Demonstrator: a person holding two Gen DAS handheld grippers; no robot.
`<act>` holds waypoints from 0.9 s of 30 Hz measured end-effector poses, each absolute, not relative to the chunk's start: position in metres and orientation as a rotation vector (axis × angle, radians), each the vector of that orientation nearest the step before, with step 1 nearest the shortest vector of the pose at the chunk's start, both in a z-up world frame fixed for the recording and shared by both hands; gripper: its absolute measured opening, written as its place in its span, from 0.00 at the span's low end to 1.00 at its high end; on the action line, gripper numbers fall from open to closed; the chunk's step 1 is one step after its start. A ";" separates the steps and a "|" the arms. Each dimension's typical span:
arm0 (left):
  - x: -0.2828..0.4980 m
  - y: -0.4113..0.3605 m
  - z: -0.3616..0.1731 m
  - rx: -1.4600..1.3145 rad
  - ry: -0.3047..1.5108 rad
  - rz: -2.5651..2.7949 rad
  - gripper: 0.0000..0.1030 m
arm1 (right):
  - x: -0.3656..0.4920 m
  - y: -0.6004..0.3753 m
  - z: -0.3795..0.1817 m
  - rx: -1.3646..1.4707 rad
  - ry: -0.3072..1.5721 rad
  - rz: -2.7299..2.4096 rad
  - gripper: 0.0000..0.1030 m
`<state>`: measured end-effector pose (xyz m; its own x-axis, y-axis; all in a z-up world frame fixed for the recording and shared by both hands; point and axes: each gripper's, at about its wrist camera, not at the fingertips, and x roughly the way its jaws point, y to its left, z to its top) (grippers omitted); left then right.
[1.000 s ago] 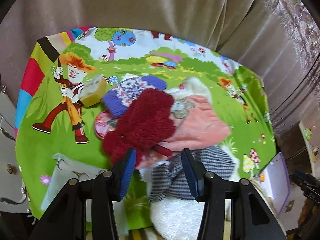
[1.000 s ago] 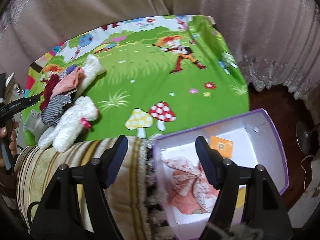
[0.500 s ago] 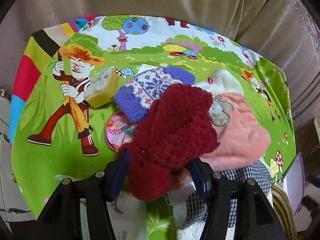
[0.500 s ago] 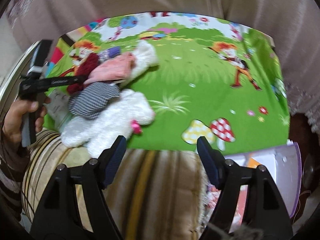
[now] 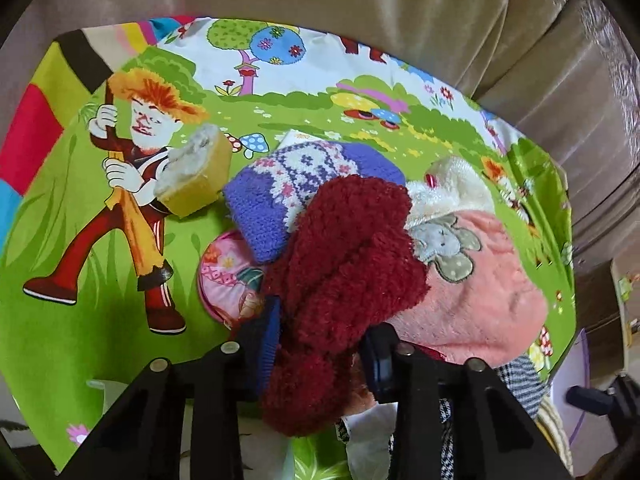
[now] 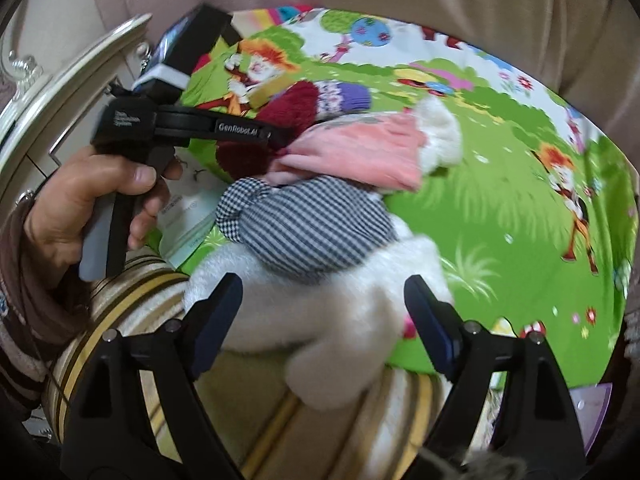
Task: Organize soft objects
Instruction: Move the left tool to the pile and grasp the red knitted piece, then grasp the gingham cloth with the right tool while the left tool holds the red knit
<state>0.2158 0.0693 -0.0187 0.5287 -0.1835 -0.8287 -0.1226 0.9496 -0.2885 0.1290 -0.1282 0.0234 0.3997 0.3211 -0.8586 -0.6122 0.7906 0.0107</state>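
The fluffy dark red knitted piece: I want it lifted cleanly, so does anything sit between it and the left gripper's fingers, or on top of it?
Nothing visible does. The fluffy dark red knitted piece tops the pile, already between the left gripper fingers.

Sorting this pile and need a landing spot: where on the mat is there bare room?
In the right wrist view, the green mat lies bare right of the pink plush and white plush. The left side is crowded: red knit, purple knit, checked cloth.
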 end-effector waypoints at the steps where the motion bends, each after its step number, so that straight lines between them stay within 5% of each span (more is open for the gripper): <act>1: 0.214 0.071 -0.017 -0.342 1.011 -0.037 0.35 | 0.132 -0.121 0.020 -0.338 0.999 0.614 0.83; 16: 0.174 0.087 0.010 -0.496 0.885 -0.038 0.34 | 0.168 -0.081 -0.014 -0.352 1.055 0.629 0.83; 18: 0.170 0.089 0.012 -0.505 0.873 -0.033 0.34 | 0.172 -0.078 -0.017 -0.338 1.063 0.630 0.72; 20: 0.166 0.089 0.014 -0.513 0.862 -0.032 0.34 | 0.175 -0.077 -0.021 -0.325 1.079 0.638 0.47; 22: 0.164 0.089 0.014 -0.522 0.858 -0.034 0.34 | 0.174 -0.078 -0.023 -0.316 1.085 0.644 0.33; 27: 0.157 0.085 0.015 -0.538 0.845 -0.037 0.34 | 0.168 -0.083 -0.019 -0.295 1.068 0.667 0.22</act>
<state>0.1574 0.0849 0.0147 0.6716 -0.2402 -0.7009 -0.1776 0.8662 -0.4670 0.1676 -0.0829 -0.0189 0.3118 0.3596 -0.8795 -0.6327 0.7691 0.0902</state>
